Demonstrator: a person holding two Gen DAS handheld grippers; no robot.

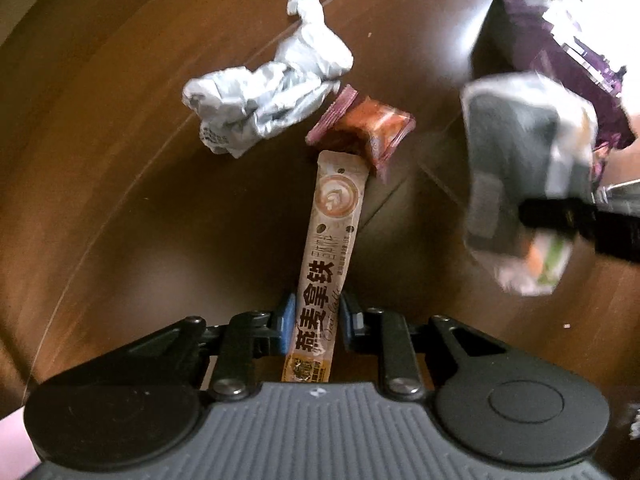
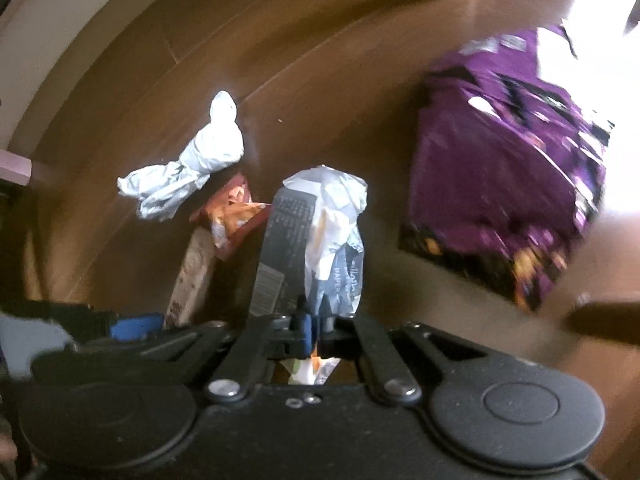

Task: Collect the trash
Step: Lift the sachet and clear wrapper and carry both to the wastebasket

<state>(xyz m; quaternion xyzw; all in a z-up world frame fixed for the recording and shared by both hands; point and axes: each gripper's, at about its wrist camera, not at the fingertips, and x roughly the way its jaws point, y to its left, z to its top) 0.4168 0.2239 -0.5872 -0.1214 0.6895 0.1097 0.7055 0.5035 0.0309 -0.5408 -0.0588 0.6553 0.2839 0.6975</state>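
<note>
The latte stick sachet (image 1: 320, 268) is taken as the landmark. It is pinched near its printed lower end between the blue pads of the left gripper (image 1: 315, 320), whose jaws are closed on it; its far end reaches the wooden floor (image 1: 120, 160). At that far end an orange-red snack wrapper (image 1: 368, 128) is seen touching the sachet's tip, and just beyond and to the left of the tip a crumpled white paper (image 1: 272, 96) is lying on the boards. To the right of the sachet, well apart from it, a crumpled grey-and-white paper wrapper (image 2: 320, 240) is held clamped in the right gripper (image 2: 316, 320) (its jaws are drawn together on the wrapper's lower edge, and the view is blurred). Farther right of the sachet, a purple snack bag (image 2: 504, 160) is lying flat on the floor.
</note>
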